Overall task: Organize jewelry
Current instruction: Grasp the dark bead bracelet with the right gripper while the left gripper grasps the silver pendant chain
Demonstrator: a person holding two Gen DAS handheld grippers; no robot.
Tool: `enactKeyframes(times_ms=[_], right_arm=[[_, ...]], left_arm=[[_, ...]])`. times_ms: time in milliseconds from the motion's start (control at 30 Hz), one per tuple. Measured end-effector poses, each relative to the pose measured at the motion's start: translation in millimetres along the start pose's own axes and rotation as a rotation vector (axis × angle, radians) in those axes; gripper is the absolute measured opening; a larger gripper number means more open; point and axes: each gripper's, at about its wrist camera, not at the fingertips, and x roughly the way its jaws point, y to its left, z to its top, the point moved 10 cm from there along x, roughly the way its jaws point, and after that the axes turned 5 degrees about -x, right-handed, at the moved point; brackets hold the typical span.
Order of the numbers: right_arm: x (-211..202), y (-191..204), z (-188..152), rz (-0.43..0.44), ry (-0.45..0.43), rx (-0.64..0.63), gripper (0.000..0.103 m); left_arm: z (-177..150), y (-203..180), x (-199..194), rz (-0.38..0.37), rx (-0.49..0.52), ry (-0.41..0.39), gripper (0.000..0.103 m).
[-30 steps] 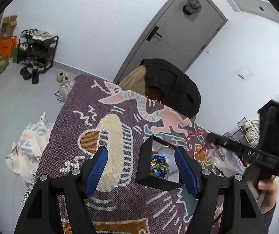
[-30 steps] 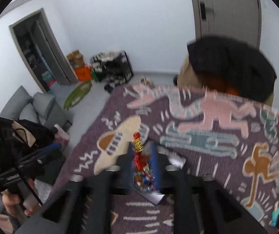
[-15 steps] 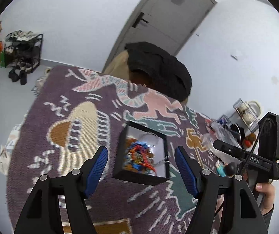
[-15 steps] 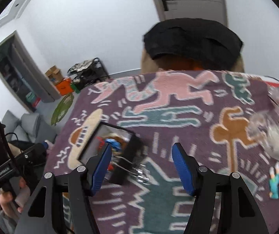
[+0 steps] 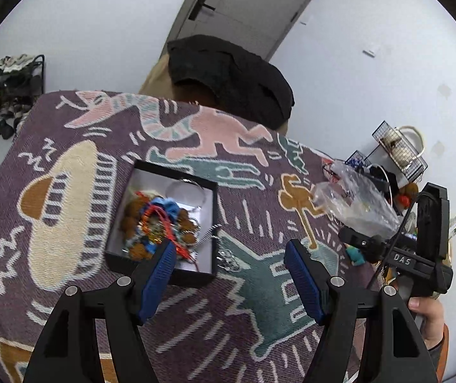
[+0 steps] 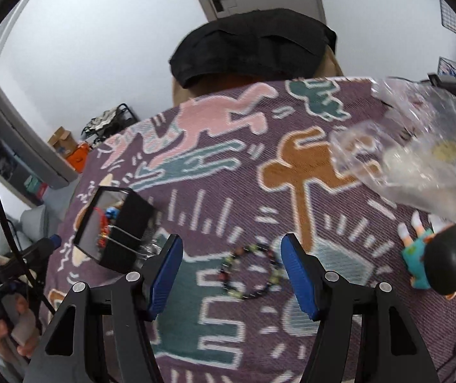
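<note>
Right fingers (image 6: 176, 268) wide, empty (bracelet (image 6: 250, 271) between) | left fingers (image 5: 160, 274) wide, empty

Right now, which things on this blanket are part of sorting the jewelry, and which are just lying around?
Part of the job:
black box holding jewelry
beaded bracelet on the blanket, between the open right gripper fingers
silver chain beside the box

Lying about:
plastic bag
toy figure

Bright, even indoor light, shadows soft. Heavy fisheye bend w/ black vignette at corners, both my cams. Glare on plastic bag (image 6: 419, 159), which looks smeared. My right view softer overall; bracelet (image 6: 250, 269) slightly blurred. Left view sharp.
</note>
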Motion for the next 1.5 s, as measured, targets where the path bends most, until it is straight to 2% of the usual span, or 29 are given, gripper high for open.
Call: enactKeyframes(times_ms=[200, 500, 600, 633, 667, 867, 1167, 1500], right_arm=[[22, -22, -15, -0.033, 0.030, -0.002, 0.063], [65, -45, -37, -0.109, 0.093, -0.015, 0.053], [65, -44, -37, -0.171, 0.065, -0.075, 0.043], [64, -44, -38, -0.181, 0.064, -0.084, 0.029], [63, -45, -39, -0.179, 0.061, -0.081, 0.011], [49, -55, -49, -0.116, 0.012, 0.010, 0.010], [21, -81, -58, -0.095, -0.079, 0.117, 0.009], [0, -78, -52, -0.048, -0.146, 0.119, 0.009]], left_arm=[[-14, -12, 15, 0.047, -0.018, 0.021, 0.072], [-36, -28, 45, 0.124, -0.042, 0.035, 0.072], [-41, -30, 57, 0.163, -0.055, 0.024, 0.072], [-43, -30, 59, 0.176, -0.060, 0.018, 0.072], [-44, -30, 63, 0.188, -0.064, 0.011, 0.072], [-52, -28, 79, 0.257, -0.070, -0.029, 0.071], [-54, -8, 101, 0.369, -0.097, -0.033, 0.067], [-51, -2, 118, 0.537, -0.031, -0.052, 0.064]])
